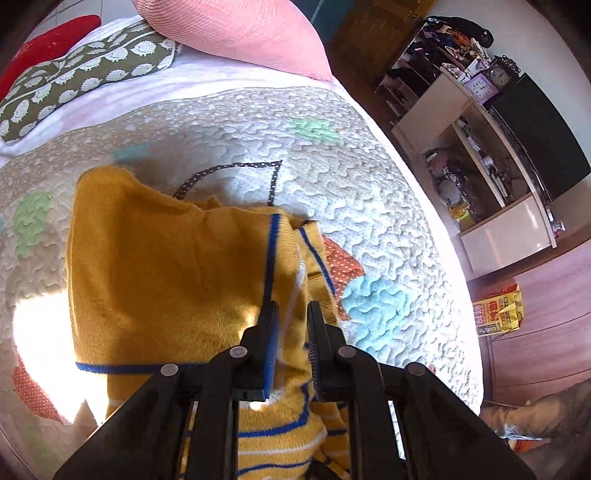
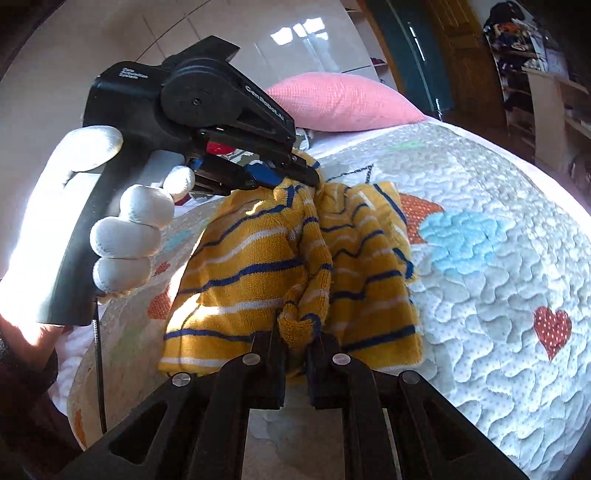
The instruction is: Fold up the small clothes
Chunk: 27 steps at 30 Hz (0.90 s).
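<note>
A small yellow knitted garment (image 1: 166, 266) with blue and white stripes hangs lifted above the quilted bed cover (image 1: 369, 177). My left gripper (image 1: 291, 314) is shut on one edge of it, fabric pinched between the pads. In the right wrist view the same garment (image 2: 258, 258) droops between both tools. My right gripper (image 2: 299, 332) is shut on a bunched fold at its near edge. The left gripper (image 2: 295, 177), held by a white-gloved hand (image 2: 129, 229), grips the far edge. The garment's lower part drapes onto the cover.
A pink pillow (image 1: 240, 33), a green patterned cushion (image 1: 85, 74) and a red cushion (image 1: 48, 44) lie at the bed's far end. Beyond the bed's right edge stand shelves (image 1: 480, 147), a dark screen (image 1: 543, 133) and a yellow bag (image 1: 498, 310) on the wooden floor.
</note>
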### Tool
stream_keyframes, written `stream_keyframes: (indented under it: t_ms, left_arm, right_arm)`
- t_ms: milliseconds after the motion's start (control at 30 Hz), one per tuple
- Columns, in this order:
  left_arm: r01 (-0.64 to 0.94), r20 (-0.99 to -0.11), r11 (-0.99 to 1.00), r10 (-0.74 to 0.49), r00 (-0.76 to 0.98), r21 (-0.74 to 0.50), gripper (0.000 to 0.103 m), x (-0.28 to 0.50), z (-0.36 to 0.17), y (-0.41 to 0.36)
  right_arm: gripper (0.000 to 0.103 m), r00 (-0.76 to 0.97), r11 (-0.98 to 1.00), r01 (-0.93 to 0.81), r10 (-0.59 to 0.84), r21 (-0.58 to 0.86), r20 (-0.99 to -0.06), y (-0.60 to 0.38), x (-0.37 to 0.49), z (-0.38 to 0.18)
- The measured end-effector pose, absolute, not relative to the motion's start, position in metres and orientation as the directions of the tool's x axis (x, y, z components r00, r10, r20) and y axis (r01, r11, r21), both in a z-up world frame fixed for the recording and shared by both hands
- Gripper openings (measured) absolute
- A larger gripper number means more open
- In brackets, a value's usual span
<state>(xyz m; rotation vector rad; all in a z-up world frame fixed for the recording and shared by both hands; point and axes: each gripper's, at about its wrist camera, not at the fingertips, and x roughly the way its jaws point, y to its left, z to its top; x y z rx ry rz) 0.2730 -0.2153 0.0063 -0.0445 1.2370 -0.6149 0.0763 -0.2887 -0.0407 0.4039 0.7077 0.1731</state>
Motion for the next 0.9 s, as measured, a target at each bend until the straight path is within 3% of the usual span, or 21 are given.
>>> stream_keyframes:
  t_ms: [100, 233, 333, 400, 500, 733, 767, 800, 900]
  left_arm:
    - [0.433, -0.851, 0.837, -0.465, 0.244, -0.334, 0.021, 0.259, 0.029, -0.204]
    - [0.429, -0.818, 0.866, -0.43, 0.382, -0.255, 0.047, 0.229, 0.059, -0.158]
    - [0.395, -0.806, 0.903, -0.358, 0.471, -0.17, 0.049, 0.2, 0.061, -0.111]
    - [0.362, -0.795, 0.926, -0.297, 0.529, -0.105, 0.05, 0.179, 0.055, -0.081]
    - [0.287, -0.794, 0.946, -0.288, 0.535, -0.15, 0.05, 0.151, 0.036, -0.037]
    - [0.115, -0.794, 0.962, -0.27, 0.546, -0.248, 0.05, 0.096, -0.005, 0.015]
    - [0.102, -0.799, 0.959, -0.276, 0.535, -0.263, 0.05, 0.091, -0.009, 0.019]
    - [0.093, -0.805, 0.957, -0.282, 0.522, -0.275, 0.05, 0.086, -0.013, 0.023]
    - [0.078, -0.82, 0.959, -0.275, 0.502, -0.274, 0.05, 0.076, -0.022, 0.025]
  right_arm:
    - [0.009, 0.733, 0.898, -0.011, 0.306, 0.44, -0.608, -0.293, 0.068, -0.048]
    - [0.013, 0.724, 0.894, -0.031, 0.328, 0.447, -0.606, -0.293, 0.063, -0.042]
    - [0.024, 0.746, 0.88, -0.032, 0.337, 0.475, -0.574, -0.305, 0.05, -0.029]
    - [0.04, 0.774, 0.867, -0.03, 0.335, 0.497, -0.537, -0.316, 0.045, -0.018]
    - [0.048, 0.779, 0.86, -0.024, 0.335, 0.509, -0.53, -0.327, 0.063, -0.008]
    - [0.048, 0.654, 0.837, -0.048, 0.439, 0.545, -0.616, -0.311, 0.156, -0.032]
    - [0.038, 0.624, 0.813, -0.059, 0.483, 0.579, -0.614, -0.309, 0.165, -0.037]
    - [0.02, 0.606, 0.807, -0.064, 0.499, 0.587, -0.62, -0.306, 0.169, -0.037]
    - [0.018, 0.617, 0.853, -0.069, 0.444, 0.518, -0.649, -0.306, 0.173, -0.023]
